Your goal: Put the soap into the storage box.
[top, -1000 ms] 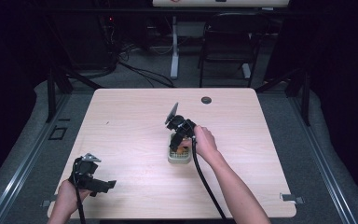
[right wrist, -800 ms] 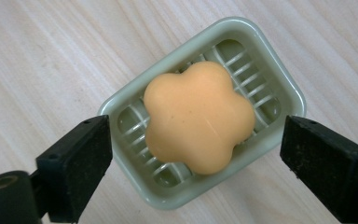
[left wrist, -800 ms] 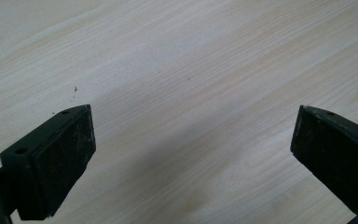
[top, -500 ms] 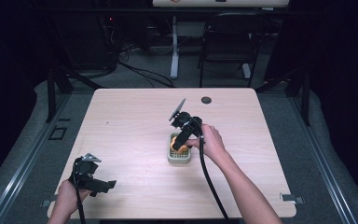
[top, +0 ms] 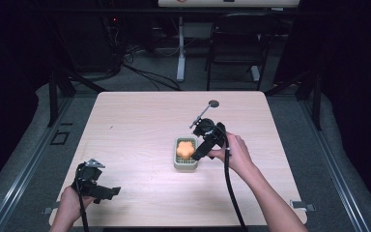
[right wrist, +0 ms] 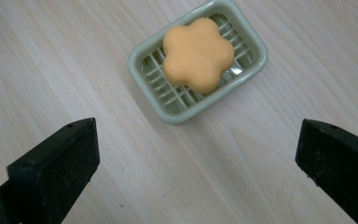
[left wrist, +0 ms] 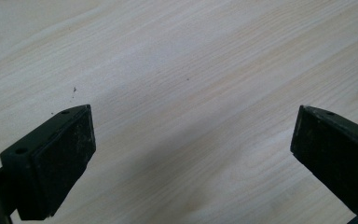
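While the orange flower-shaped soap (right wrist: 197,52) lies in the pale green slatted dish (right wrist: 145,59) near the middle of the surface (top: 135,121), the right tool (top: 196,155) hangs just beside the dish, its jaws having just been opening, now spread wide with nothing between them. The left tool (top: 107,192), well apart from the dish, is spread over bare wood.

The right gripper (right wrist: 196,163) lifts off the soap (right wrist: 198,53), its fingers (right wrist: 56,163) just opening; the soap now sits in the dish (right wrist: 177,112), beyond them.
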`<action>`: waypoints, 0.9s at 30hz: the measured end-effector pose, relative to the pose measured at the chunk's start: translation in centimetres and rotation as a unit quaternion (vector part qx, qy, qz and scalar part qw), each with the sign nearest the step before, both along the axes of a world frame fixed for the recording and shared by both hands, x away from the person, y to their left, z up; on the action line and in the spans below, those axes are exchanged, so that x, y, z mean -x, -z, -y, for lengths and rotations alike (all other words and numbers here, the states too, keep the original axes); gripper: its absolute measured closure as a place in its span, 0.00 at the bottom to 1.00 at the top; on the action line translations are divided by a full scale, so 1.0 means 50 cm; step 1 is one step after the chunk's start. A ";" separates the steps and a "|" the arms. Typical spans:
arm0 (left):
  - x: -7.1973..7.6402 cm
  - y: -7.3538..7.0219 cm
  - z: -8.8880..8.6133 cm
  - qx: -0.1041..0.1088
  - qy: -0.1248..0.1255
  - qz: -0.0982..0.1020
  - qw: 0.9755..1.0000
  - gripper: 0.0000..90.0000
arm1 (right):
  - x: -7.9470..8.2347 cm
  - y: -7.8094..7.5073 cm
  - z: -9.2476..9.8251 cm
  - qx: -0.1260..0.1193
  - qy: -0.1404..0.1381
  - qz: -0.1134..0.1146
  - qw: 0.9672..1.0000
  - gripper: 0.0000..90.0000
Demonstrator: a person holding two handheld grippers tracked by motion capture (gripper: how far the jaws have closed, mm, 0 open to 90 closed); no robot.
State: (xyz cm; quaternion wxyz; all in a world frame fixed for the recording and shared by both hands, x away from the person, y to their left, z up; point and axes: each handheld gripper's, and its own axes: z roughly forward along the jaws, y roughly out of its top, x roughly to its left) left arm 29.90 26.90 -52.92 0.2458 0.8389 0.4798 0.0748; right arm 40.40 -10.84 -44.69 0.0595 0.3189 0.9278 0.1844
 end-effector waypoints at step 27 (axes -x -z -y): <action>-0.001 0.002 0.004 -0.003 0.002 -0.003 1.000 0.00 | 0.100 0.016 0.206 -0.010 0.077 0.017 0.997 0.00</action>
